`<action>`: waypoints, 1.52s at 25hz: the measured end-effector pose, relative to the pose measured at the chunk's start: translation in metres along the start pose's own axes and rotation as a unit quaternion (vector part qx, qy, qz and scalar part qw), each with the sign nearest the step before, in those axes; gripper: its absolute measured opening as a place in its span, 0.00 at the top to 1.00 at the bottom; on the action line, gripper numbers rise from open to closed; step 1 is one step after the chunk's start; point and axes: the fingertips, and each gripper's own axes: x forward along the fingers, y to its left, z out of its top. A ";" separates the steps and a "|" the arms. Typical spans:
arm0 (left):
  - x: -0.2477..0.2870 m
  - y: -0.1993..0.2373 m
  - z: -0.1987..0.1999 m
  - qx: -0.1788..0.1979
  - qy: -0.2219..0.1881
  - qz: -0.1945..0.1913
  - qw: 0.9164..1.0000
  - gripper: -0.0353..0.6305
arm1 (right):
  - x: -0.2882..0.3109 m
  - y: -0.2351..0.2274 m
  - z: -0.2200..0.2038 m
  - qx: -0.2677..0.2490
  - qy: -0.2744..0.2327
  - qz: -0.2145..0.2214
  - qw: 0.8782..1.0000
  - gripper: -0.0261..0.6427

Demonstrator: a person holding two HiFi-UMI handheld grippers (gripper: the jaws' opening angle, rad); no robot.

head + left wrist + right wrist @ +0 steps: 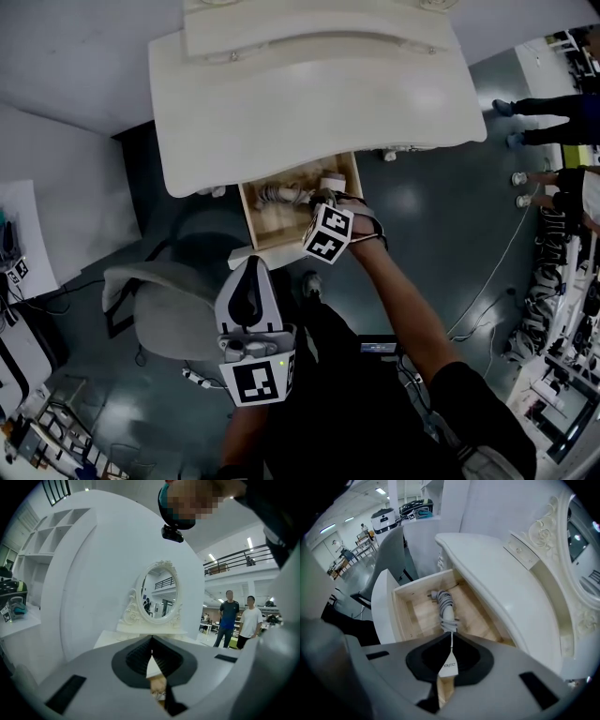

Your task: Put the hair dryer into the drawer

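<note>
Head view: white table point(309, 103) at top, wooden drawer point(251, 223) pulled out below its front edge. The dryer point(281, 194) lies inside the drawer, cord bundled on it. My right gripper point(323, 200) reaches down into the drawer's right half, just beside the dryer. My left gripper point(252, 267) hangs well back from the drawer, above a grey chair point(173, 305).

Left gripper view: left gripper point(151, 641) has its jaws brought together with nothing between them. It points level at an ornate oval mirror point(157, 597) on the table. Two people point(229, 616) stand far off at right.

Right gripper view: right gripper point(451, 637) also has its jaws together, tips meeting right at the near end of the dryer point(446, 609). A white printed part of the dryer shows through the gap behind the tips. The dryer rests on the floor of the drawer point(405, 616), cord end pointing away, under the overhang of the table point(487, 578).
</note>
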 end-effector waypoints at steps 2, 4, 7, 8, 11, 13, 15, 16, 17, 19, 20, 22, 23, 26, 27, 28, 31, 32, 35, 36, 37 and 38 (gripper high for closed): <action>-0.003 -0.005 0.003 0.001 -0.002 0.000 1.000 0.91 | -0.006 0.001 -0.001 0.010 -0.007 0.001 1.000 0.91; -0.006 -0.011 0.007 0.002 -0.005 0.000 1.000 0.91 | -0.013 0.001 -0.004 0.025 -0.015 -0.002 1.000 0.91; -0.011 -0.019 0.011 0.003 -0.008 -0.001 1.000 0.91 | -0.025 0.003 -0.006 0.056 -0.034 -0.005 0.998 0.91; -0.013 -0.023 0.012 0.005 -0.008 -0.001 1.000 0.91 | -0.030 0.004 -0.006 0.069 -0.042 -0.004 0.997 0.92; -0.020 -0.035 0.017 0.006 -0.012 -0.005 1.000 0.91 | -0.047 0.007 -0.011 0.095 -0.062 -0.008 0.994 0.92; -0.023 -0.047 0.021 0.000 -0.013 -0.012 1.000 0.91 | -0.059 0.007 -0.016 0.108 -0.073 -0.011 0.991 0.92; -0.026 -0.057 0.026 -0.002 -0.014 -0.015 1.000 0.91 | -0.072 0.009 -0.021 0.123 -0.084 -0.015 0.989 0.92; -0.028 -0.062 0.027 -0.001 -0.015 -0.017 1.000 0.91 | -0.078 0.010 -0.023 0.131 -0.089 -0.017 0.987 0.92; -0.030 -0.066 0.029 0.001 -0.016 -0.020 1.000 0.91 | -0.084 0.012 -0.025 0.139 -0.094 -0.018 0.986 0.92; -0.036 -0.077 0.032 0.005 -0.019 -0.023 1.000 0.91 | -0.096 0.016 -0.031 0.158 -0.106 -0.018 0.982 0.92; -0.038 -0.083 0.034 0.006 -0.022 -0.024 0.999 0.91 | -0.103 0.018 -0.035 0.168 -0.113 -0.018 0.979 0.92; -0.043 -0.096 0.038 0.010 -0.027 -0.026 0.999 0.91 | -0.118 0.020 -0.043 0.188 -0.128 -0.022 0.973 0.92; -0.044 -0.102 0.040 0.012 -0.030 -0.026 0.999 0.91 | -0.125 0.019 -0.047 0.196 -0.137 -0.025 0.971 0.92; -0.050 -0.122 0.045 0.019 -0.040 -0.029 0.999 0.91 | -0.147 0.015 -0.058 0.218 -0.167 -0.036 0.961 0.92; -0.052 -0.128 0.046 0.020 -0.043 -0.029 0.998 0.91 | -0.154 0.014 -0.062 0.225 -0.177 -0.040 0.957 0.92; -0.057 -0.134 0.046 0.021 -0.045 -0.029 0.998 0.91 | -0.161 0.015 -0.067 0.232 -0.186 -0.042 0.954 0.92; -0.073 -0.153 0.045 0.020 -0.044 -0.024 0.999 0.91 | -0.184 0.022 -0.085 0.250 -0.209 -0.045 0.944 0.92; -0.078 -0.158 0.045 0.020 -0.044 -0.023 0.999 0.91 | -0.191 0.024 -0.089 0.255 -0.217 -0.046 0.941 0.92; -0.089 -0.171 0.046 0.023 -0.046 -0.021 0.998 0.91 | -0.208 0.028 -0.101 0.265 -0.238 -0.054 0.933 0.92; -0.093 -0.175 0.047 0.023 -0.046 -0.020 0.998 0.91 | -0.214 0.031 -0.104 0.269 -0.245 -0.055 0.930 0.92; -0.097 -0.178 0.047 0.024 -0.046 -0.020 0.998 0.91 | -0.219 0.033 -0.107 0.273 -0.251 -0.056 0.927 0.92; -0.101 -0.181 0.047 0.025 -0.046 -0.018 0.998 0.91 | -0.225 0.036 -0.110 0.277 -0.258 -0.056 0.924 0.92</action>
